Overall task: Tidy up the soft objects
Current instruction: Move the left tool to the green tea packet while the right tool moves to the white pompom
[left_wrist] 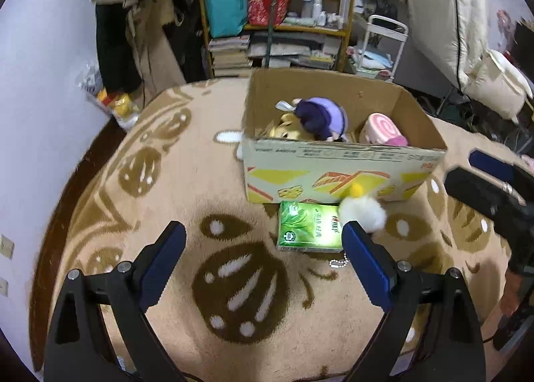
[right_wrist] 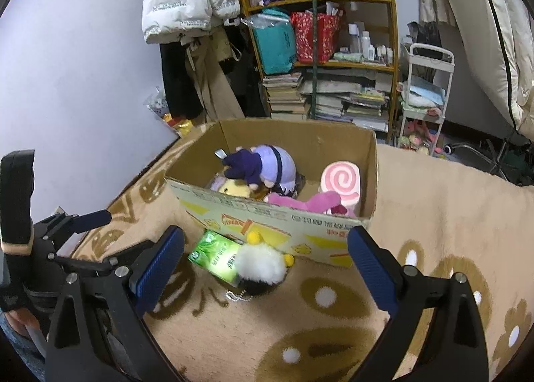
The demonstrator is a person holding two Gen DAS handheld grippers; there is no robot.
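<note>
Looked like they were partway through the tidy-up: the cardboard box (right_wrist: 267, 215) already had a few plushies in it, a purple-hatted doll (right_wrist: 263, 166), a pink swirl cushion (right_wrist: 340, 183) and a floppy pink toy (right_wrist: 303, 202), all squashy fabric stuff piled loosely. Still outside were a fluffy white toy (right_wrist: 262, 263) with little yellow bits and a bead chain, resting partly on a glossy green tissue pack (right_wrist: 213, 253), both right up against the box's front wall on the fuzzy tan blanket (right_wrist: 434, 215) with brown blob patterns. The right gripper (right_wrist: 265, 263) hovered over that fluffy toy with its fingers wide apart and nothing in them; the left gripper (left_wrist: 263, 243) was also spread open and empty, a bit to the side. My guess is the next move was dropping the right one down around the white fluff and squeezing gently, since it's puffy and round and would squish rather than slip, then lifting it over the box's rim.
</note>
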